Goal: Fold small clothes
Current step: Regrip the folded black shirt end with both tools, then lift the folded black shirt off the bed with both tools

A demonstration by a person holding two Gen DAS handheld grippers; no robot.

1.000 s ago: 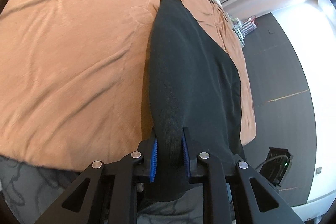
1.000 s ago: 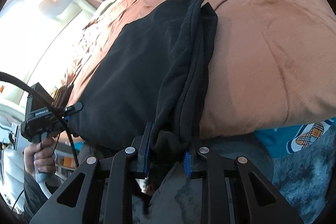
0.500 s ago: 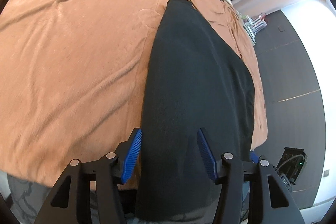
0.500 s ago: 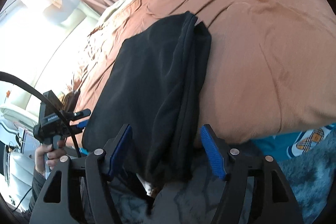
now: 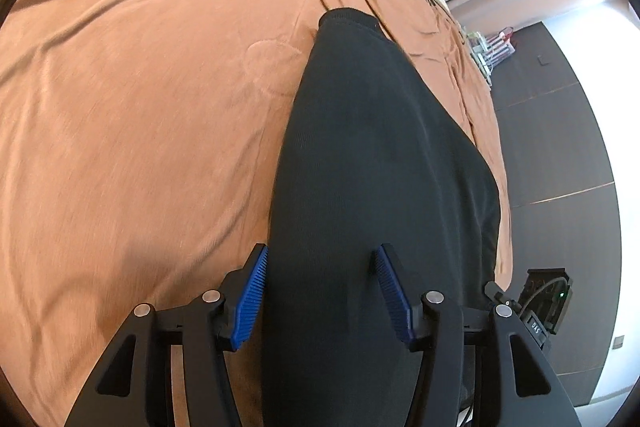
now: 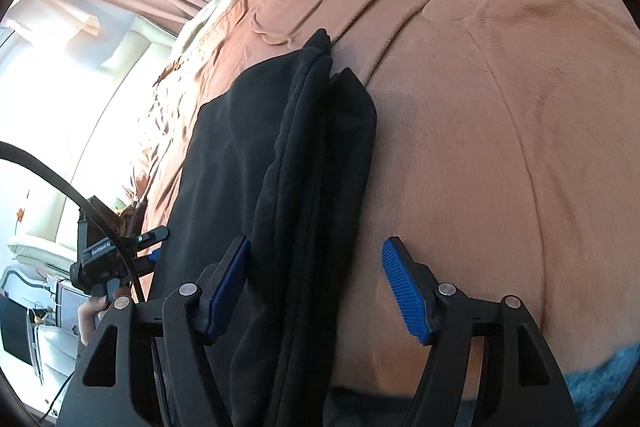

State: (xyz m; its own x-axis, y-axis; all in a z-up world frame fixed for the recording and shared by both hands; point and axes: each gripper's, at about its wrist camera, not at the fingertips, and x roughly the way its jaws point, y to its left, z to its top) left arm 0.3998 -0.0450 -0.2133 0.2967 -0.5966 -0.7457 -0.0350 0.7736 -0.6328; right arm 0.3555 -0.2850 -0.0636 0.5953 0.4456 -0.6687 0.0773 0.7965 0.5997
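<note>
2 grippers, left point(image 5: 320, 291) and right point(image 6: 316, 287), have let go of the black garment point(image 5: 372, 167); jaws spread, it lies flat on the bed point(image 5: 140, 107), ready for another fold.

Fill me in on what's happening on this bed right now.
A person is folding a black garment on an orange bedspread, with a handheld gripper in each hand. The left gripper and the right gripper both stand open over the garment's near edge, gripping nothing. The garment lies flat, doubled lengthwise.
</note>
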